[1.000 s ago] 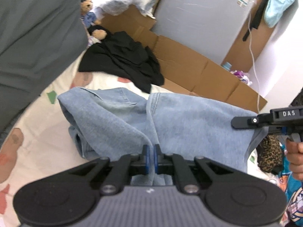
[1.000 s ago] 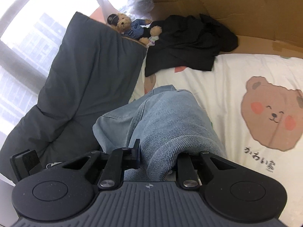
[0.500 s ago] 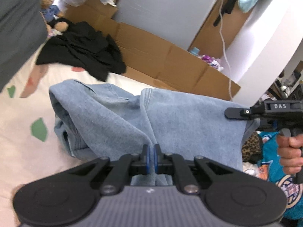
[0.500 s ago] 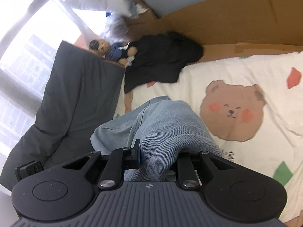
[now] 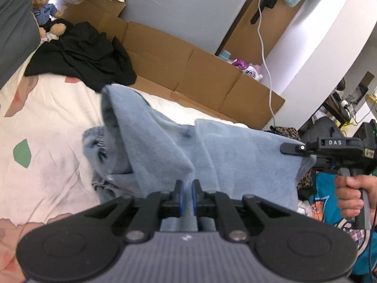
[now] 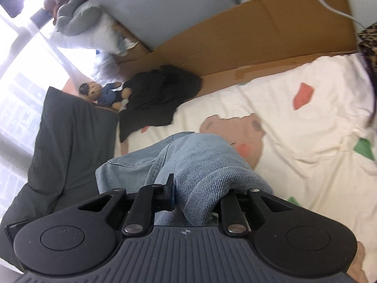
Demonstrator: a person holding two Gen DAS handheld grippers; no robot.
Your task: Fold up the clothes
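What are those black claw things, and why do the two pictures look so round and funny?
They are grabbers with two fingers, and a person holds one in each hand. Each has a small wide-eyed camera, which bends the picture. One picture looks out from the left gripper, the other from the right gripper. Both are pinched shut on the blue jeans, lifting them over a bed sheet with cartoon bears. Farther back lie black clothes and a teddy bear. In the left picture you can see the person's hand holding the right grabber.

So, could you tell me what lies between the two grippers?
In the left wrist view, taut jeans span from the left gripper to the right gripper.
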